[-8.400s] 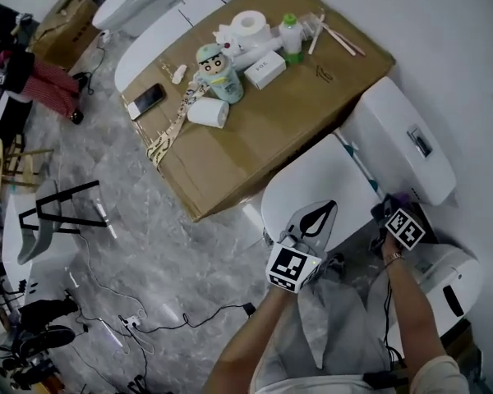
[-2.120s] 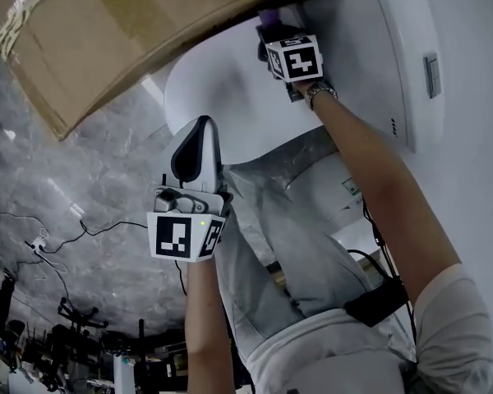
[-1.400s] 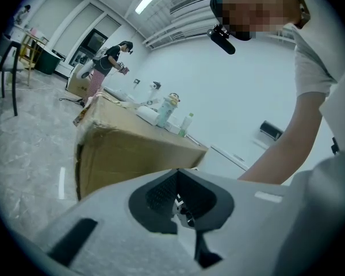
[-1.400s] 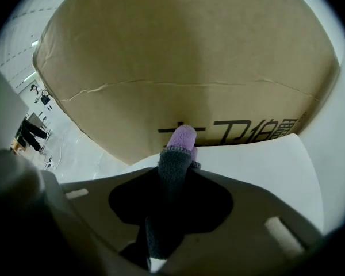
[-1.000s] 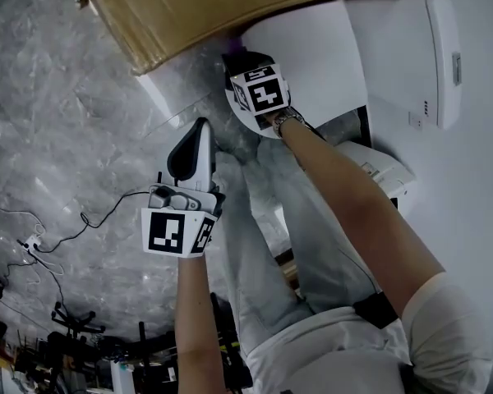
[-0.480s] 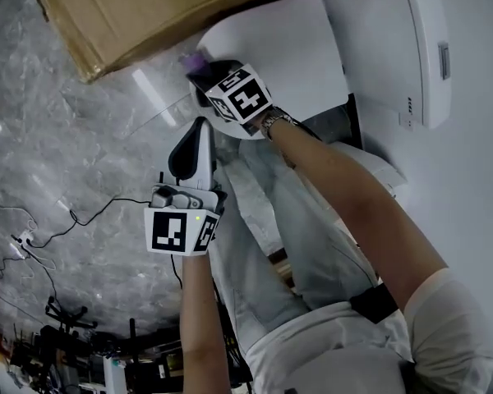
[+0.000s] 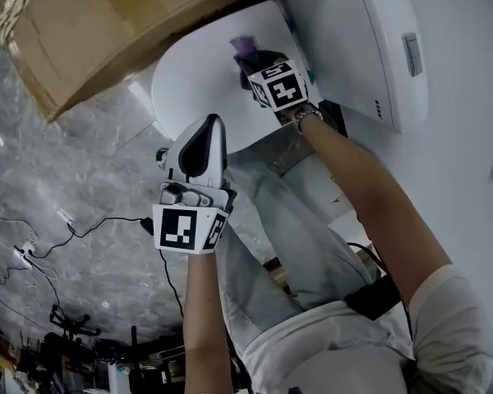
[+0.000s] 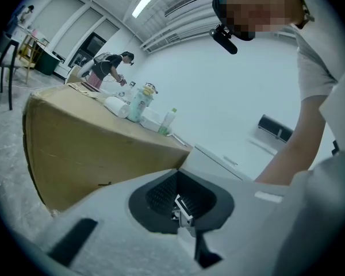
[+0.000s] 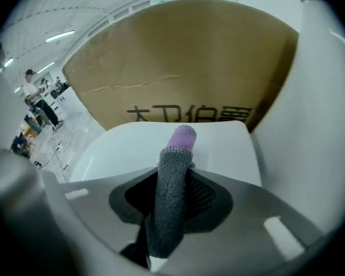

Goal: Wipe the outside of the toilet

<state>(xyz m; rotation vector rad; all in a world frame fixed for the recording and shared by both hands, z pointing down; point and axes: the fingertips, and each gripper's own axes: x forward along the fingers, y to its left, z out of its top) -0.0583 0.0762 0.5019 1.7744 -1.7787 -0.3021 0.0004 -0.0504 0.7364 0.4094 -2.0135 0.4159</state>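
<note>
The white toilet shows in the head view, with its closed lid and its tank. My right gripper is shut on a grey cloth with a purple tip and presses it onto the lid near the tank end. In the right gripper view the cloth stands between the jaws, its purple tip on the lid. My left gripper hangs shut and holds nothing, off the lid's front edge. In the left gripper view its jaws are together.
A big cardboard box overhangs the toilet's far side, seen also as the cardboard box close behind the lid. Bottles and paper rolls stand on top of it. Cables lie on the grey marble floor.
My right gripper has slid the cloth from the lid's front rim back across the lid toward the tank. The left gripper has stayed about where it was.
</note>
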